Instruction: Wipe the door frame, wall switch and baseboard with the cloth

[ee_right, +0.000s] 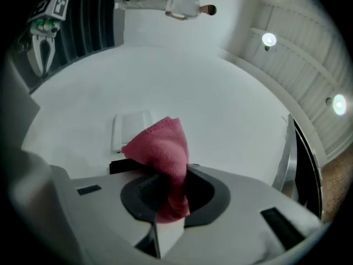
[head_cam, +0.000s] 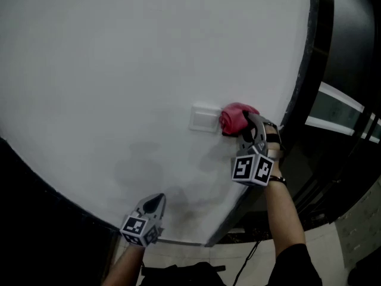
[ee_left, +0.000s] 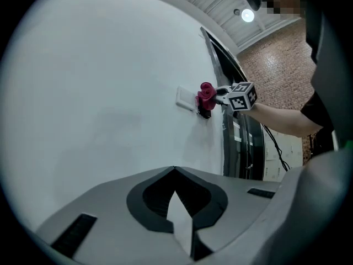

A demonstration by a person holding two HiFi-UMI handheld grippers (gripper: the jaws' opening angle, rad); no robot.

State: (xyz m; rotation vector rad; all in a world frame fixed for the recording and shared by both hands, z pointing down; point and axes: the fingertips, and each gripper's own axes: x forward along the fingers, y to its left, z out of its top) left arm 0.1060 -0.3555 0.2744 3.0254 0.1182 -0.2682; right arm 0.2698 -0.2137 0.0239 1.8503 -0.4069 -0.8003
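cloth (head_cam: pixel 234 117) | clamped in right tool (head_cam: pixel 244 128) | hides wall switch (head_cam: pixel 203 118) edge

We note plain white painted wall (head_cam: pixel 119 70) filling most of head view. Red-brown brick wall (ee_left: pixel 276 54) far right in left gripper view, round lit ceiling lamp (ee_left: pixel 247 15) above it. White slatted ceiling (ee_right: pixel 309 70) overhead. Thin black cable (head_cam: pixel 247 261) above pale tiled floor (head_cam: pixel 333 249). Distant person in white clothes (ee_right: pixel 165 3).
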